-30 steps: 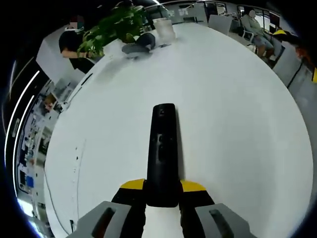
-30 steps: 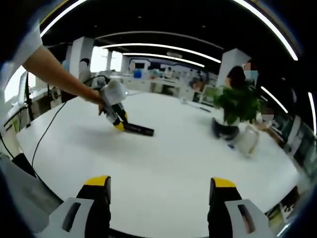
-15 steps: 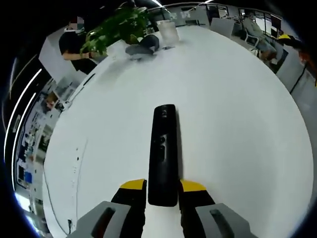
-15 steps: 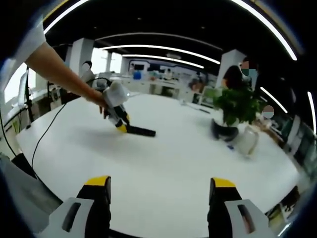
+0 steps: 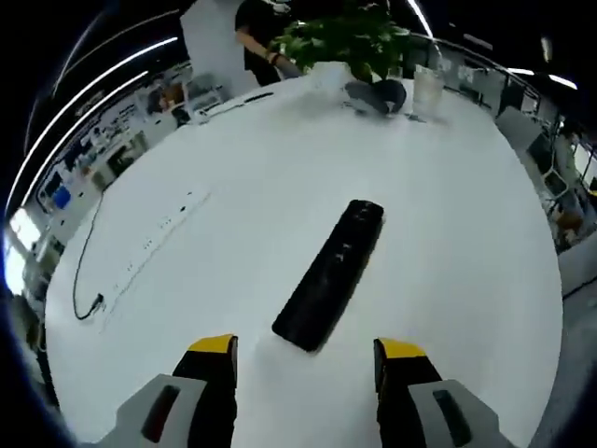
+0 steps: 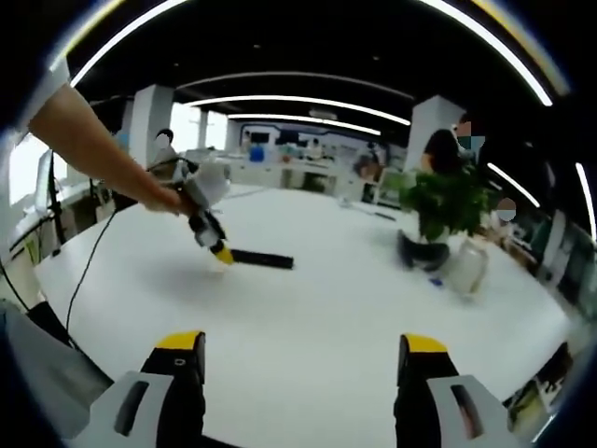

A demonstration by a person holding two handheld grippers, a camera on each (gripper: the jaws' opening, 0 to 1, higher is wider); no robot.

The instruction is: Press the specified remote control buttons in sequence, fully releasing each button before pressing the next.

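remote control (image 5: 330, 274) on table (image 5: 215, 224), left gripper (image 5: 304, 366) spread

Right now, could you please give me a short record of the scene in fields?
surface: white table
remote control: black, lying flat on the table, free of the jaws
left gripper: jaws open, just short of the remote's near end
right gripper: jaws open, nothing between them
far end of table: potted plant, clear glass vessel
cable: along the table's edge

A long, slim black remote control (image 5: 331, 273) lies flat and face up on the white table, set diagonally ahead of my jaws, touching neither.
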